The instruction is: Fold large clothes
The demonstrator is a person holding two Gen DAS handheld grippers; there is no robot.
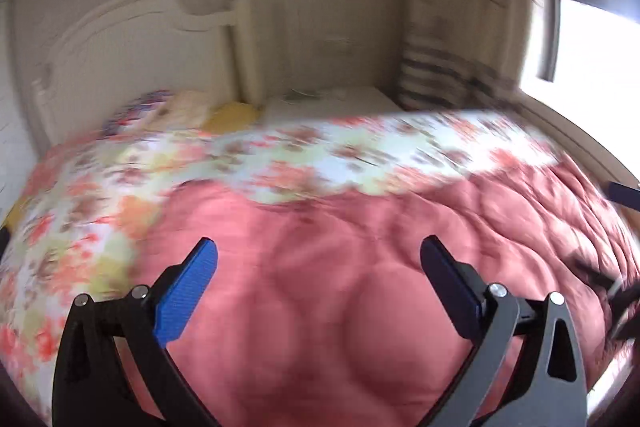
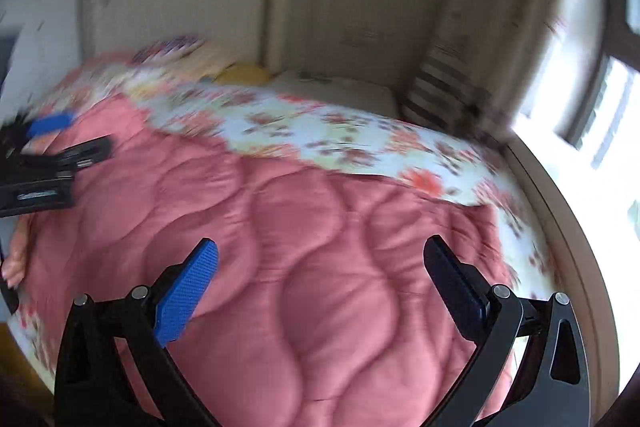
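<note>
A: Left wrist view: left gripper (image 1: 318, 255) had jaws spread wide, nothing between them, over the pink quilt (image 1: 360, 287) filling the lower centre of frame.

B: Right wrist view matched. Right gripper (image 2: 320, 255) was also wide apart and empty, above the same quilt.

A: Progress? The quilt lay on the floral bedspread (image 1: 320, 155), which showed across mid-frame and lower left. One edge ran diagonally, so maybe one fold was in, but blur made that a guess.

B: Agreed. Neither gripper held cloth, so I judged most folding was left: grab an edge or corner next.

A: Containers?

B: None seen. Only the headboard (image 1: 132, 39) upper left and a yellow pillow (image 1: 232, 117) below it.
</note>
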